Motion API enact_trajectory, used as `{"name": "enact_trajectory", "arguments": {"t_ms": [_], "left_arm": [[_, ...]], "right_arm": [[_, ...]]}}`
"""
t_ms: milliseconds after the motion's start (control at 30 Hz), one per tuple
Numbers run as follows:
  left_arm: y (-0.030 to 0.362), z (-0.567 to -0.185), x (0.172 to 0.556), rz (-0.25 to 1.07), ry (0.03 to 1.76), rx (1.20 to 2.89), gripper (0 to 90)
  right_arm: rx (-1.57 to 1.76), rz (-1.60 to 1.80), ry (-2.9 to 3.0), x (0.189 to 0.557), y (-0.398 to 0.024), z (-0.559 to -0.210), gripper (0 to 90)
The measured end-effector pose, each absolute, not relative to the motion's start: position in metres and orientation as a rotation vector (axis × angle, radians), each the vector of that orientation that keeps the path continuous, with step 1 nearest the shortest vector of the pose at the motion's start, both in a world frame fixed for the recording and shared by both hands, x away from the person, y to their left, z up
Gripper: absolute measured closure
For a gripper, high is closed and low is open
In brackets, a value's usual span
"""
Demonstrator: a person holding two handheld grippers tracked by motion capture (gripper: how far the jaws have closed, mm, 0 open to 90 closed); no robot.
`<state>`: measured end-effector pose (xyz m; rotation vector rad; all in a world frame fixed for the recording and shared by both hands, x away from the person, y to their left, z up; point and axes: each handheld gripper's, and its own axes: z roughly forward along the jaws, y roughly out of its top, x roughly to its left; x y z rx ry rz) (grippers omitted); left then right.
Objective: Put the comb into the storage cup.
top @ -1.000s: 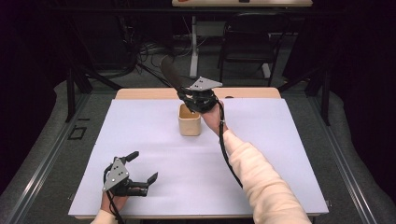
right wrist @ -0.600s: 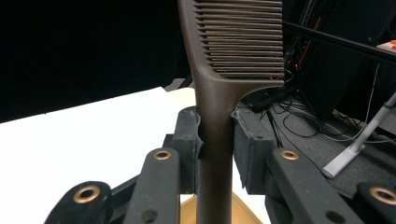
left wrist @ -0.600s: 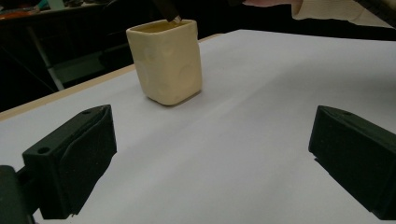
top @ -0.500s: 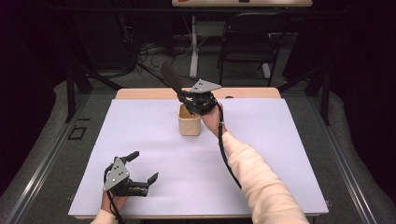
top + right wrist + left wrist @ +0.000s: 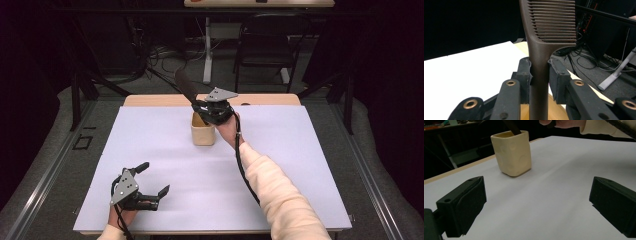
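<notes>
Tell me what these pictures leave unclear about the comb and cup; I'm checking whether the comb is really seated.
- Comb lower end: in the right gripper view, hidden behind the right gripper clamped on its handle.
- Inside of the cup: in the left gripper view, its wall hides where the comb rests.
- Comb teeth: too small in the high view; cut off by the top edge in the right gripper view.

Cream long sleeve (image 5: 280, 195), black tools, grey three-cornered plates, trailing black cable (image 5: 243, 165)
</notes>
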<state>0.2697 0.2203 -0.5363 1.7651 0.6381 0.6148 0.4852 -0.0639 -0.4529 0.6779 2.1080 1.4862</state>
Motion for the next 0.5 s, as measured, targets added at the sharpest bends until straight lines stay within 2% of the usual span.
{"name": "enact_trajectory", "arguments": {"t_ms": [500], "left_arm": [[0.2208, -0.536, 0.2696, 0.617, 0.636, 1.766, 1.0]], "right_arm": [[0.703, 1.478, 2.133, 0.4859, -0.0668, -0.4626, 72.2]]}}
